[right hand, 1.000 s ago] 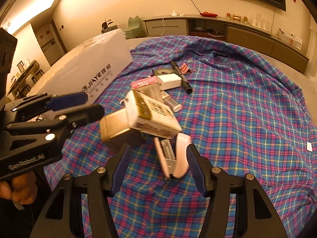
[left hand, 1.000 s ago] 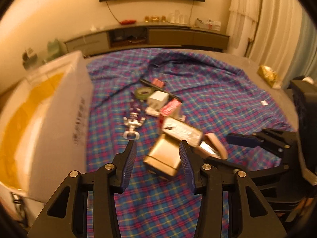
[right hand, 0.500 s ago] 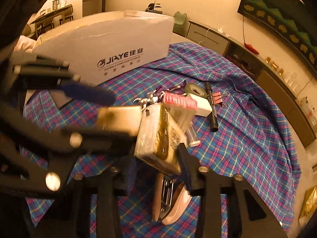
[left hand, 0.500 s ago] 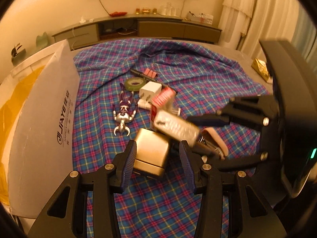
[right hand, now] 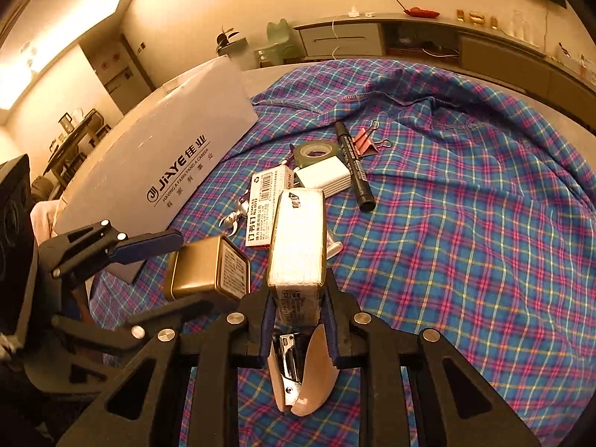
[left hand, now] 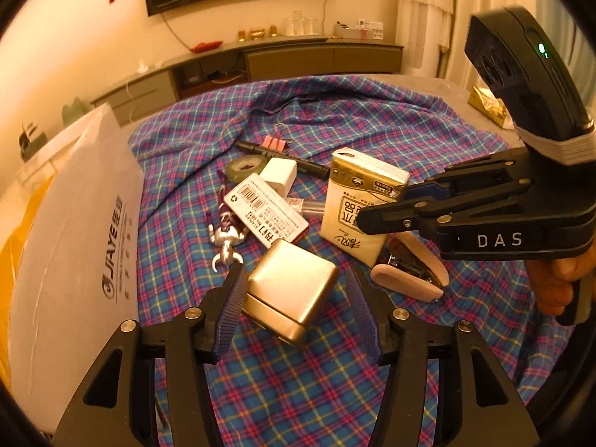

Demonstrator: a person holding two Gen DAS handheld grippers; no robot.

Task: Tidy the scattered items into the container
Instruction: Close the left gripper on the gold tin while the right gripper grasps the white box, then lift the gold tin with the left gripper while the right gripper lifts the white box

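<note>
Right gripper (right hand: 298, 320): jaws have just been closing and now pinch the lower end of the tissue pack (right hand: 298, 238), which stands upright between the pads; a second ago the pack lay tilted on the pile and the jaws stood wide over the stapler (right hand: 301, 368)

Left gripper (left hand: 298, 305): jaws have just been opening and now stand spread on either side of the gold tin (left hand: 294, 290); the left pad sits against or just beside the tin's side, the right pad is clear of it, so the tin is not gripped

Meaning for the task: the tissue pack looks to be the item now in hand, next for the container (right hand: 156, 171); the gold tin appears bracketed for a grasp, not yet taken

Pose: both grippers point steeply down at the pile; the right one reaches in across the left view, with a person's hand (left hand: 555, 279) on its handle at the frame's edge

Stapler: pink, lying open on the plaid cloth (right hand: 465, 246), directly under the right gripper's pads

Still scattered: staple box (left hand: 266, 208), white charger (left hand: 279, 175), green tape roll (left hand: 246, 165), black marker (right hand: 354, 167), pink binder clip (right hand: 367, 141), small toy figure (left hand: 225, 234)

Container: white box with printed lettering, at the left of the cloth, near the pile but apart from both grippers
</note>
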